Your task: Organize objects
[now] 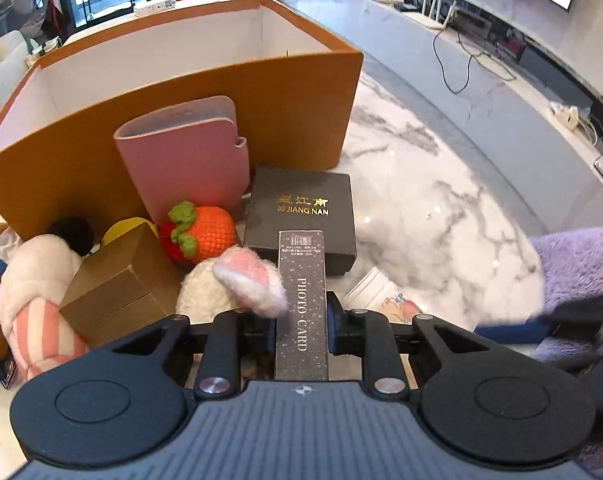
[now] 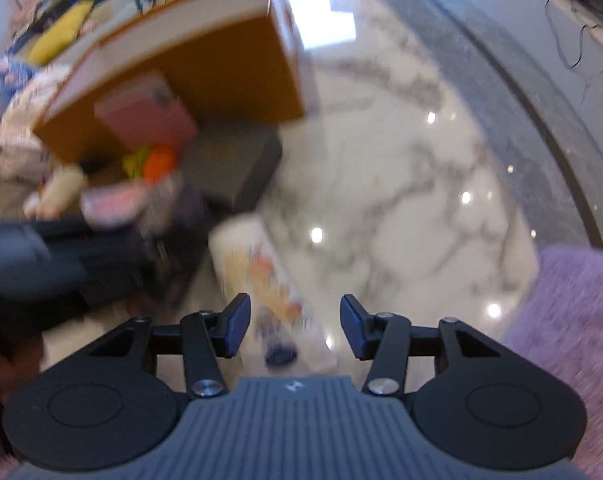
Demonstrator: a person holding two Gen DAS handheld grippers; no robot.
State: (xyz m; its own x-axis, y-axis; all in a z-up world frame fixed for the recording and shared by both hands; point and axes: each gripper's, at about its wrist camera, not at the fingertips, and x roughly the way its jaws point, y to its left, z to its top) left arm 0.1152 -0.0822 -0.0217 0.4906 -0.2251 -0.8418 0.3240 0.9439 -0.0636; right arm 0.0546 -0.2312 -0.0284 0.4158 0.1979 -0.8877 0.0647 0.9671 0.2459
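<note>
Left tongs (image 1: pixel 301 330): clamped on the photo card box (image 1: pixel 301 300), a slim dark box. Its long axis runs straight out from the tongs, far end over the near edge of the black box (image 1: pixel 301 210). Pads press its two long sides.

Right tongs (image 2: pixel 295 326): apart, nothing gripped. A white carton (image 2: pixel 269 276) lies flat on the desk (image 2: pixel 401 184) just ahead of and below them, reaching in between the pads. Its long axis runs away from the tongs, tilted slightly to the picture's left. View is blurred; cannot tell whether either pad touches it. Judged: right tongs are the nearer to the carton; the pads sit on either side of its short width, so a closing grip looks lined up.

Further out: plush toy (image 1: pixel 237 284), gold box (image 1: pixel 117 292), crocheted strawberry (image 1: pixel 199 234), all crowded together beside the black box. Pink wallet (image 1: pixel 185 156) leans upright against the near wall of the orange bin (image 1: pixel 221 92). The bin, open-topped, is the likely destination for the photo card box; what can be seen of its inside shows nothing in it.
</note>
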